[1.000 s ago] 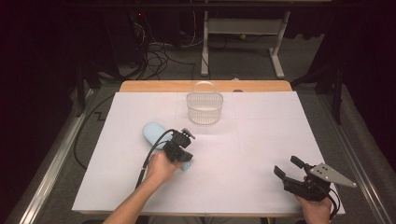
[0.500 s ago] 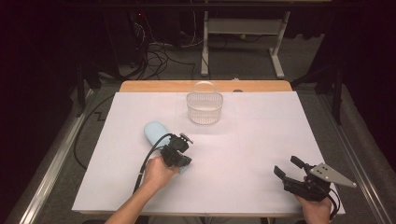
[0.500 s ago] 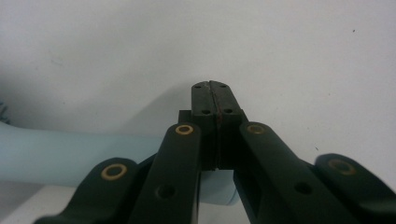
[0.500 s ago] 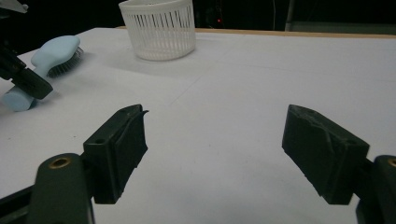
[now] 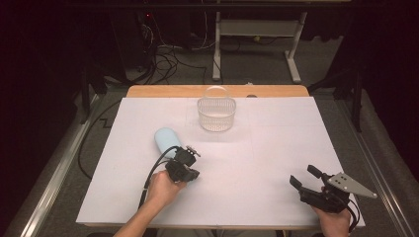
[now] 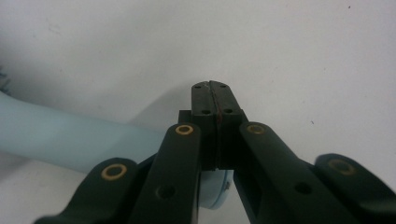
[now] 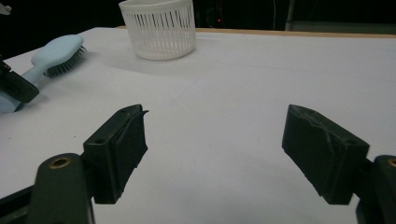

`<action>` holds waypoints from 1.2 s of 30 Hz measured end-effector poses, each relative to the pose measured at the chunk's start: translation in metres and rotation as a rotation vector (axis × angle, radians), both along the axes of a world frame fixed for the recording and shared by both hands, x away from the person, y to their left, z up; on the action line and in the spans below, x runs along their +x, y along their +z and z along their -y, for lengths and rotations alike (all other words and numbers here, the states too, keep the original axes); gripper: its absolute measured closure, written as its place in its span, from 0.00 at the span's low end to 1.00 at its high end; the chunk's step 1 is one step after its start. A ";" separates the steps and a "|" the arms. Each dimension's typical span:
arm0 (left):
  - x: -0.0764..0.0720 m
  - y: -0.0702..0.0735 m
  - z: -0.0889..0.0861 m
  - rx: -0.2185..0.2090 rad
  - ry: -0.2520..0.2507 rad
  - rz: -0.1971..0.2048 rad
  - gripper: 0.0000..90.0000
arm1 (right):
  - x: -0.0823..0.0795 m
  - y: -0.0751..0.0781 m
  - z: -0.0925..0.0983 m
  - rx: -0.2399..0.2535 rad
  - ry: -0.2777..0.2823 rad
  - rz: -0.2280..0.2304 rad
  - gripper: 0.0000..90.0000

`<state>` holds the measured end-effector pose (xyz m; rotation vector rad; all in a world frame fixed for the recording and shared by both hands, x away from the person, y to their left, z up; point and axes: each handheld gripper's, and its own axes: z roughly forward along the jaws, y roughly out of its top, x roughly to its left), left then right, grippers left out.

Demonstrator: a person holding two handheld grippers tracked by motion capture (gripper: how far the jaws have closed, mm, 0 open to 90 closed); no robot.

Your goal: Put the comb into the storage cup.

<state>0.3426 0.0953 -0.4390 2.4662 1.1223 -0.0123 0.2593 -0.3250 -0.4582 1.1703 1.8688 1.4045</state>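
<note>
One white sheet covers the table (image 5: 276, 148), with broad bare room across its middle and right. Toward the far edge stands a white slatted basket (image 5: 216, 114), seemingly empty. Left of centre lies a pale blue hairbrush (image 5: 167, 139), bristles sideways. Just above its handle, the left gripper (image 6: 215, 95) has jaws pressed together, gripping nothing. Near the front right corner, the right gripper (image 7: 215, 154) gapes wide and empty.
</note>
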 end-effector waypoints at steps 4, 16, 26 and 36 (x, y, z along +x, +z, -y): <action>-0.004 0.000 -0.004 -0.005 0.006 0.001 0.98 | 0.000 0.000 0.000 0.000 -0.001 -0.001 0.25; -0.017 -0.001 -0.016 -0.011 0.031 0.012 0.98 | 0.000 0.000 0.000 -0.001 -0.002 -0.001 0.25; -0.023 -0.001 -0.026 -0.012 0.051 0.022 0.98 | 0.000 0.000 0.000 0.000 -0.003 -0.003 0.25; -0.028 0.000 -0.036 -0.007 0.076 0.031 0.98 | 0.000 0.000 0.000 -0.001 -0.002 -0.002 0.25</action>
